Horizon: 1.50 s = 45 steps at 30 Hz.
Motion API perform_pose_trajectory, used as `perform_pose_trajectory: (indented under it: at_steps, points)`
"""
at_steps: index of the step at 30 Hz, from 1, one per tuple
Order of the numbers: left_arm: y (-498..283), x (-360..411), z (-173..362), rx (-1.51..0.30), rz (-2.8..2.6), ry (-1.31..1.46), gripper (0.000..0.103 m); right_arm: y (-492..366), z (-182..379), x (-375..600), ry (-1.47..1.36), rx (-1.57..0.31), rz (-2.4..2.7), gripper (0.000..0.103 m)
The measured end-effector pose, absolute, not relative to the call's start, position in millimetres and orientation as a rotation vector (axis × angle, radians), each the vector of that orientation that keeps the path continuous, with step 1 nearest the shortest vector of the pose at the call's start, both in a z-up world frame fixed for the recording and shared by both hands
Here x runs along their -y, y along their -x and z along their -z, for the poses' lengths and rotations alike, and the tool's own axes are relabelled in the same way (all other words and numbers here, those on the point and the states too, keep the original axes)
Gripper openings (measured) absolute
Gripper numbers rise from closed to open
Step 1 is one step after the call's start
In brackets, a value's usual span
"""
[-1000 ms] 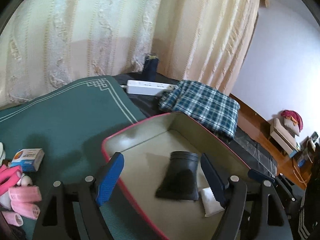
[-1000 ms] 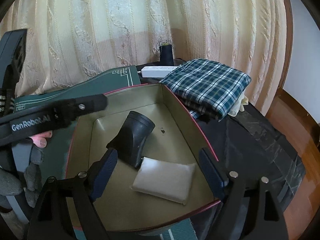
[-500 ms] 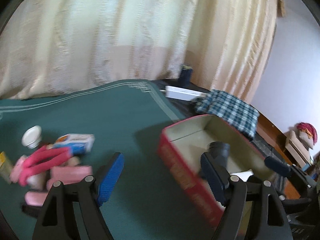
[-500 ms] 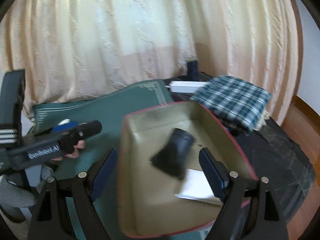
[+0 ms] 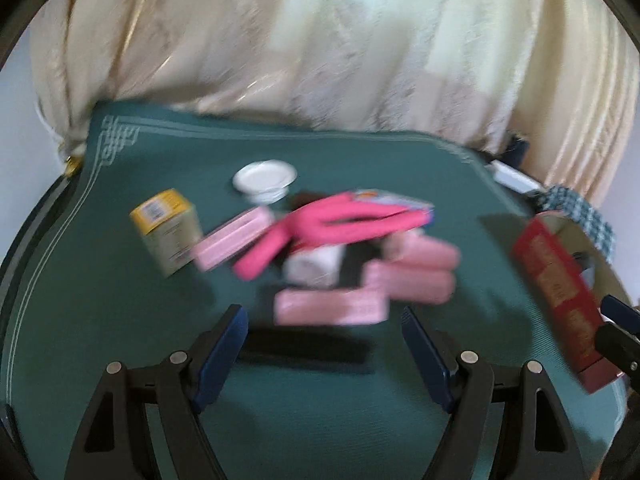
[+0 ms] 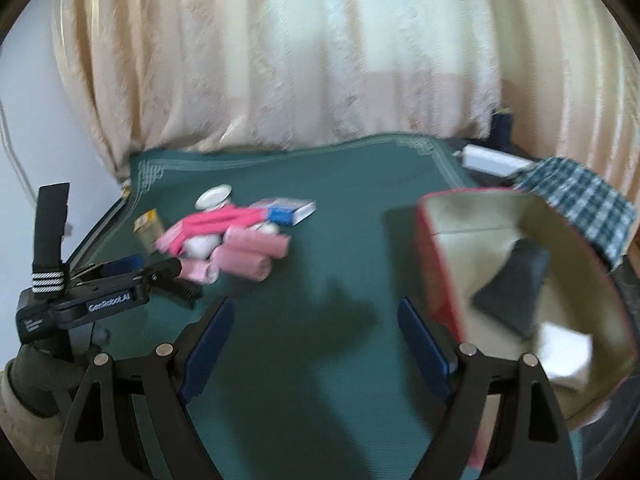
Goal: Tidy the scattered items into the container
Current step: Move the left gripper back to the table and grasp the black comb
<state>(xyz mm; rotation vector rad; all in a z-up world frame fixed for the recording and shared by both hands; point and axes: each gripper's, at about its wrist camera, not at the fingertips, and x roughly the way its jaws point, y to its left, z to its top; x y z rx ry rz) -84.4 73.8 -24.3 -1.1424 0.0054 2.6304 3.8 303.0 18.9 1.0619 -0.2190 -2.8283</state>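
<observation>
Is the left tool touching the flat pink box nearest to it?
Apart. In the left wrist view, the left tool hangs open, with green mat showing between its fingertips and the flat pink box.

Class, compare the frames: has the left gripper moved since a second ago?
Yes. The left gripper swung away from the red-sided box, now at the view's right edge, to face the pile of pink items.

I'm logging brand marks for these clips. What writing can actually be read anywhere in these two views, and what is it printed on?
"GenRobot.AI": white lettering on the side of the left hand-held gripper, seen in the right wrist view.
Smaller white print on that tool's body: too small to read.
Gold print on the red box: blurred.
Yellow carton, pink packets, blue-and-white box: print blurred, unreadable.
</observation>
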Motion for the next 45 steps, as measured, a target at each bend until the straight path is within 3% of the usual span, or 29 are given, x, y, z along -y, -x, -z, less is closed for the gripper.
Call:
perform_pose_trajectory:
  at_steps: [9, 17, 28, 33, 45]
  points:
    - [93.1, -65.0, 45.3, -0.033, -2.555, 1.159, 0.081, 14.1, -0.4, -265.7, -1.157, 0.171, 2.758, 0.087]
    - [98.7, -53.8, 42.6, 0.071, -2.54, 1.169, 0.081, 27.6, 12.1, -258.1, -1.207, 0.167, 2.727, 0.087]
    - [94.5, -99.5, 44.6, -0.14, -2.661, 1.2, 0.081, 26.2, 18.2, -269.9, -1.214, 0.22, 2.735, 0.086]
    - [95.8, -111.3, 49.6, -0.221, -2.692, 1.22, 0.086, 23.1, 18.9, -274.0, -1.205, 0.237, 2.733, 0.086]
    - [84.9, -56.4, 45.3, -0.219, -2.707, 1.332, 0.088, 13.0, 15.8, -282.3, -1.17, 0.275, 2.721, 0.087]
